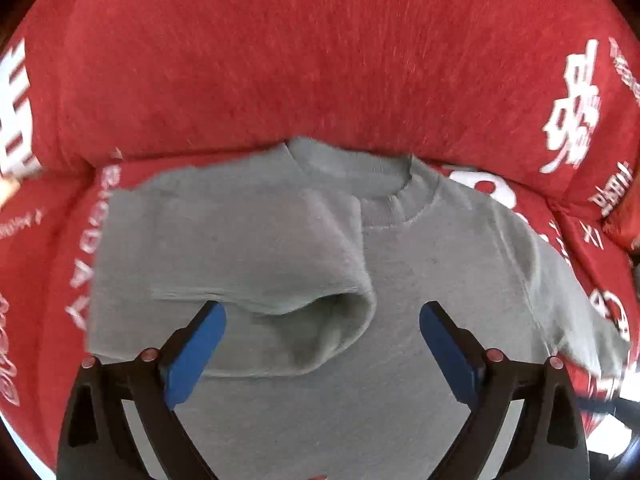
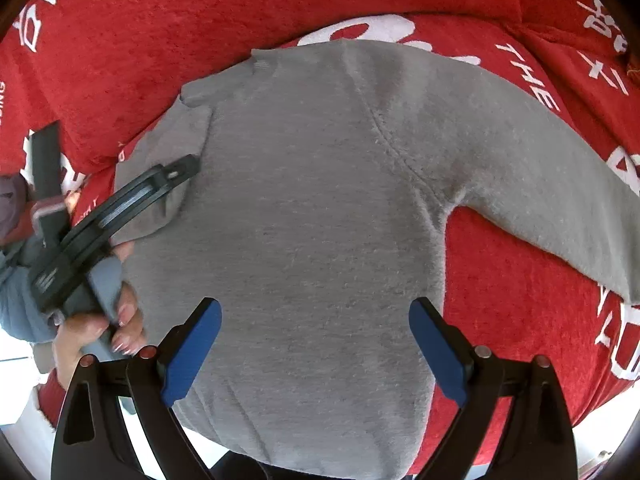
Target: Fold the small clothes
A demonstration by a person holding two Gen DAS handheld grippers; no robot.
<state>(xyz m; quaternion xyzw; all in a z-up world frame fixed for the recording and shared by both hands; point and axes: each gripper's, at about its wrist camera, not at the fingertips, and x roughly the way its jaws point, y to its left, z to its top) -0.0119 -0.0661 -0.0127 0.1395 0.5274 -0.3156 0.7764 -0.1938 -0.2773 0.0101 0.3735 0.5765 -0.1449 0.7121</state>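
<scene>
A small grey sweater (image 1: 420,280) lies flat on a red sofa, neck toward the backrest. In the left wrist view one sleeve (image 1: 248,248) is folded across the chest, its cuff lying between the blue pads. My left gripper (image 1: 323,314) hovers open above that cuff and holds nothing. In the right wrist view my right gripper (image 2: 316,308) stands open over the sweater's body (image 2: 312,200), empty too. The other sleeve (image 2: 560,184) stretches out to the right over the seat. The left gripper's black finger (image 2: 160,180) shows at the sweater's left edge, held by a hand (image 2: 92,328).
The red sofa backrest (image 1: 320,60) with white lettering rises just behind the collar. The red seat cushion (image 2: 520,320) extends to the right of the sweater. The sweater's hem hangs over the front edge of the seat (image 2: 320,452).
</scene>
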